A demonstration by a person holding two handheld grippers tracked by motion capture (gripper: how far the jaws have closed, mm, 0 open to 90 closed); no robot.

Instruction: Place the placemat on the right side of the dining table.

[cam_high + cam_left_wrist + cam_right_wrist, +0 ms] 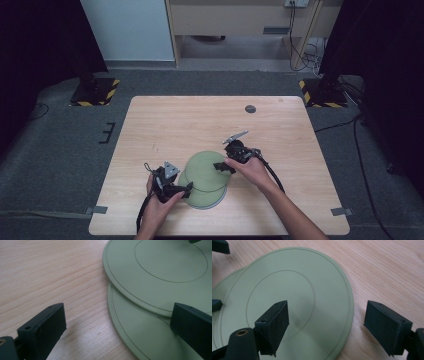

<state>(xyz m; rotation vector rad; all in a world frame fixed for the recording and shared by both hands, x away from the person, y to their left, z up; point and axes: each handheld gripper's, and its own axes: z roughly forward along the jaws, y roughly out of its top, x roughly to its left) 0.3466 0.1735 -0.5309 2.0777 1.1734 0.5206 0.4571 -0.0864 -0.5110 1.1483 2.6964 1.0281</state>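
From my remote seat I see the pale wooden table (pixel 165 120) on grey carpet, with a small dark round disc (pixel 250 109) near its far edge and a wall and cabinet behind. My left gripper (pixel 188 188) stands open astride the near rim of the lower flat pale-green round plate (pixel 140 337), and my right gripper (pixel 325 323) is open over the upper flat pale-green round plate (pixel 294 300). The upper plate lies flat, offset across the lower one, hiding much of it; being round, neither has a long axis.
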